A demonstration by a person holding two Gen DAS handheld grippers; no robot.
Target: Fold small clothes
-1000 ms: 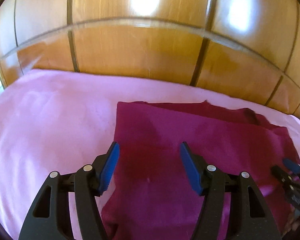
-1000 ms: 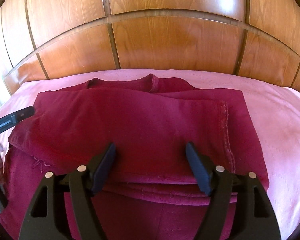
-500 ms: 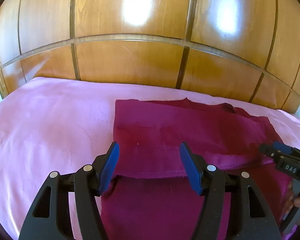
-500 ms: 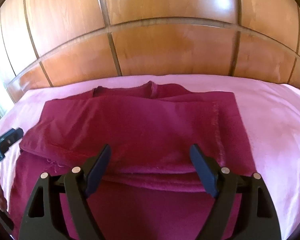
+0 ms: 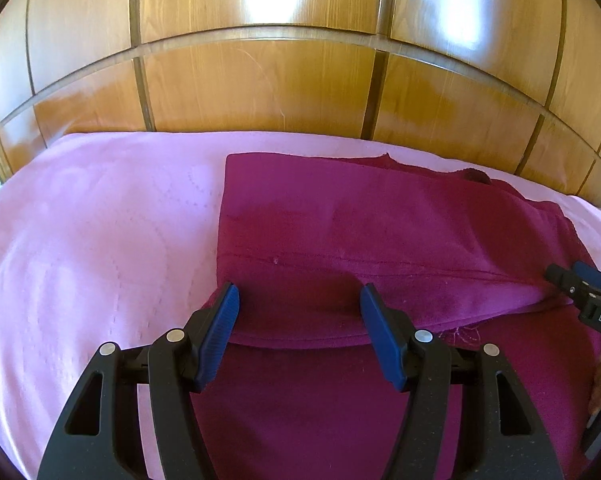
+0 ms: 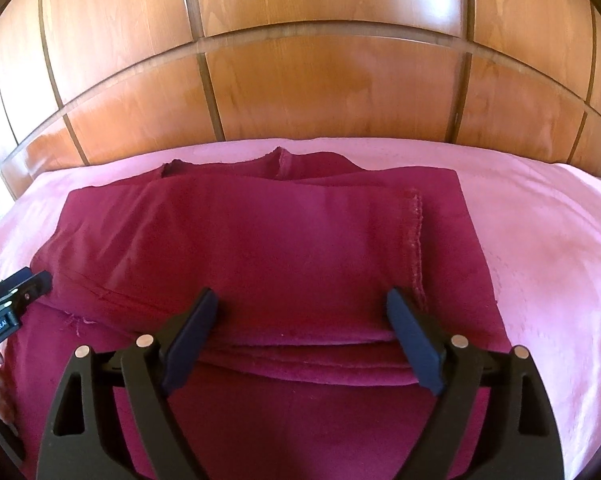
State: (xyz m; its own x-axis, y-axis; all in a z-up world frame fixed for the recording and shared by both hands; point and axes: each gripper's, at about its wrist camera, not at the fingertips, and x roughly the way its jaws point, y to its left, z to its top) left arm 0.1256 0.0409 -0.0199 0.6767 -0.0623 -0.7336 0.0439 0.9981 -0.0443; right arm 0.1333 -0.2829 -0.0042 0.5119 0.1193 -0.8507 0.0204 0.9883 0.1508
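Bright, daylit, sharp throughout. White glare patches high on the wooden panelling [image 5: 260, 80]; below it, soft shadows. Strong fisheye bending and dark vignetting towards the corners.

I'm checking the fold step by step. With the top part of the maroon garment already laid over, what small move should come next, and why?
Probably lower both grippers to the near folded edge and close on it. The left gripper and right gripper, whose fingers have just been opening, both stand open above that edge of the maroon garment, pressing nothing, and a long unfolded stretch lies nearer on the pink sheet.
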